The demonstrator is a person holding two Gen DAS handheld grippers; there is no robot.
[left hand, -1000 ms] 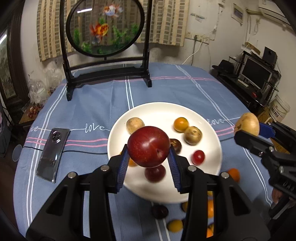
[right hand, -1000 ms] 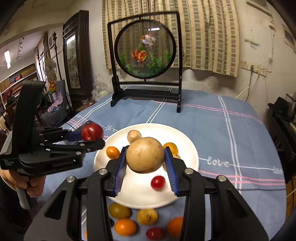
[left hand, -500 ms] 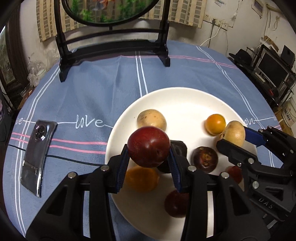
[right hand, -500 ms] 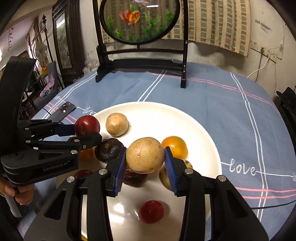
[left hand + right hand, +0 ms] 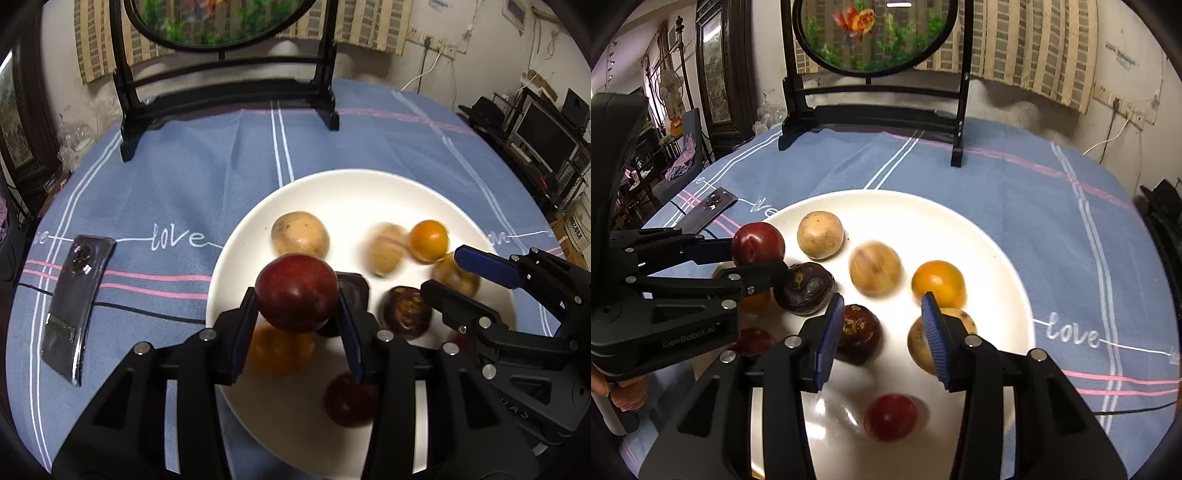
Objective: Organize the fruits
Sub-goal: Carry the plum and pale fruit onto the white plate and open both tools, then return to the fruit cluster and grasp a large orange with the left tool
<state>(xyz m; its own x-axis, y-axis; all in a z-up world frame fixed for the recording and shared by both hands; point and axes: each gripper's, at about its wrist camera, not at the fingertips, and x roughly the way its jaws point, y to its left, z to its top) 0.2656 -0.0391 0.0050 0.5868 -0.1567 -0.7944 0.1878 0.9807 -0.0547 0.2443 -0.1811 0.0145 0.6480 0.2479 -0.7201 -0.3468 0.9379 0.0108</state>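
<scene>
The right tongs (image 5: pixel 879 334) had just let go, now open and empty; the tan fruit (image 5: pixel 874 268) rolled on the plate (image 5: pixel 997 258). The left tongs (image 5: pixel 295 325) still squeezed the red plum (image 5: pixel 297 292), next to drop.

Glossy white round plate (image 5: pixel 1004 258) on a blue cloth (image 5: pixel 192 177) — white and pink stripes, white "love" script.

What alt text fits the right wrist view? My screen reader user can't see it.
The open right claw hovers over a white plate of fruit, a blurred tan fruit ahead of it. At left, the left claw grips a red plum.
</scene>
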